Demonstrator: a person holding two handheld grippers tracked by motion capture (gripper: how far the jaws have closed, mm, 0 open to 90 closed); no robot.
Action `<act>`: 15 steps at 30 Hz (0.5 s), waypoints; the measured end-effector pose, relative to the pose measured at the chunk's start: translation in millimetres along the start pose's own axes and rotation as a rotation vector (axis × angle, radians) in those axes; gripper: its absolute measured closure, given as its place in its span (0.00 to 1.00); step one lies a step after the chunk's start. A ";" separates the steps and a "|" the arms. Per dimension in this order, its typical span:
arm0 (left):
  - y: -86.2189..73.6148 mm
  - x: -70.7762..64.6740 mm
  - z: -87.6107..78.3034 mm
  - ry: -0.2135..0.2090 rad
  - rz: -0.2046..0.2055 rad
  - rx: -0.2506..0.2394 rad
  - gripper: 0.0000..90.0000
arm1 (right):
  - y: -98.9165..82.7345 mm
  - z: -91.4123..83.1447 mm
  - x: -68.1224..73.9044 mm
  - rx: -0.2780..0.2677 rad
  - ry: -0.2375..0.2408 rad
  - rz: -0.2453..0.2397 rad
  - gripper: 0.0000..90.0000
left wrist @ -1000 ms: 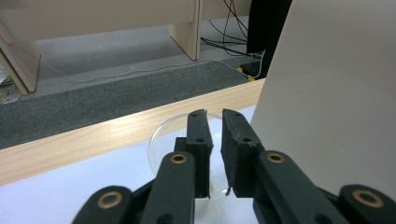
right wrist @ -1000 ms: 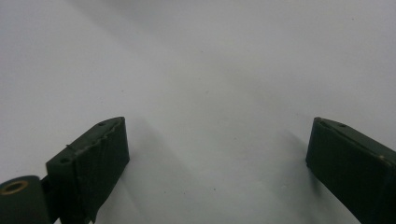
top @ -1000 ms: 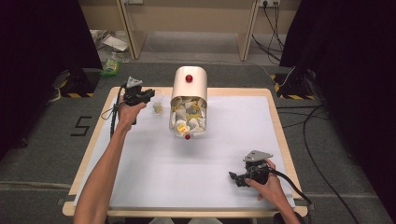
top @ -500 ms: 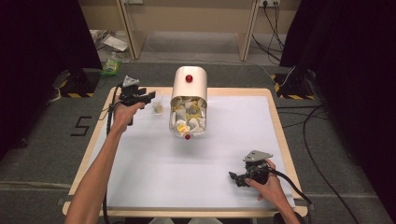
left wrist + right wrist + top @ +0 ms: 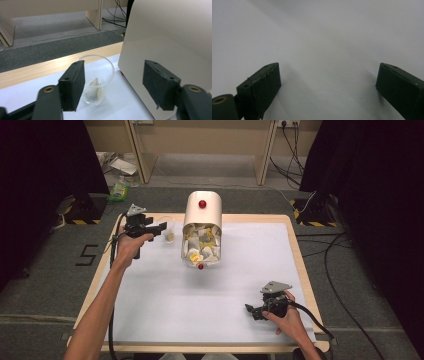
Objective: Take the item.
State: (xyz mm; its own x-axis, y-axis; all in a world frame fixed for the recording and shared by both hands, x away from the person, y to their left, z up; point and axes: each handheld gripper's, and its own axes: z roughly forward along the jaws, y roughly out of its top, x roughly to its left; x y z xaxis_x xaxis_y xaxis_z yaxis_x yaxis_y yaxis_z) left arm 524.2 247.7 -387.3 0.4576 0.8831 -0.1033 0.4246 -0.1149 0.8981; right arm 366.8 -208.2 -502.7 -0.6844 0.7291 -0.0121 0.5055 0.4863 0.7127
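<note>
my left gripper [image 5: 159, 228] has edged right toward the clear cup [image 5: 166, 229], upper left, jaws released; right gripper [image 5: 252, 310] idle, released too.

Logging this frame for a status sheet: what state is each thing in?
Left gripper: open, aimed at the cup.
Right gripper: open, nothing between jaws, low over the table.
Clear cup: upright, one tea bag inside.
Dispenser: upright, clear front stocked with tea bags.
</note>
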 end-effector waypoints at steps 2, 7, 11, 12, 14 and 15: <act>-0.1 -3.3 -3.8 -0.003 0.008 0.001 0.33 | -0.1 -0.1 0.3 0.001 -0.001 0.003 0.07; -4.8 -10.2 -11.6 -0.001 0.013 0.012 0.23 | 0.0 -0.1 0.5 0.001 0.000 0.005 0.07; -11.4 -14.6 -19.4 -0.001 0.018 0.013 0.21 | 0.0 -0.1 0.4 0.001 0.000 0.005 0.07; -13.1 -15.4 -21.3 -0.004 0.013 0.013 0.21 | 0.0 0.0 0.1 -0.001 -0.001 0.000 0.07; -16.2 -17.5 -24.7 -0.011 0.014 0.012 0.21 | -0.1 -0.1 0.4 0.001 -0.001 0.004 0.07; -18.2 -19.0 -26.6 -0.013 0.017 0.013 0.21 | 0.0 0.0 0.1 0.001 -0.001 0.002 0.07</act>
State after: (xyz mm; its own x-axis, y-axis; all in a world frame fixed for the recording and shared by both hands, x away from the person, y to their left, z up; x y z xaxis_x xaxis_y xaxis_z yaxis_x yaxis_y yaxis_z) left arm 487.0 245.1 -390.3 0.4753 0.8748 -0.0935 0.4262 -0.1360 0.8943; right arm 366.8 -208.2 -502.7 -0.6831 0.7303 -0.0115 0.5070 0.4854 0.7123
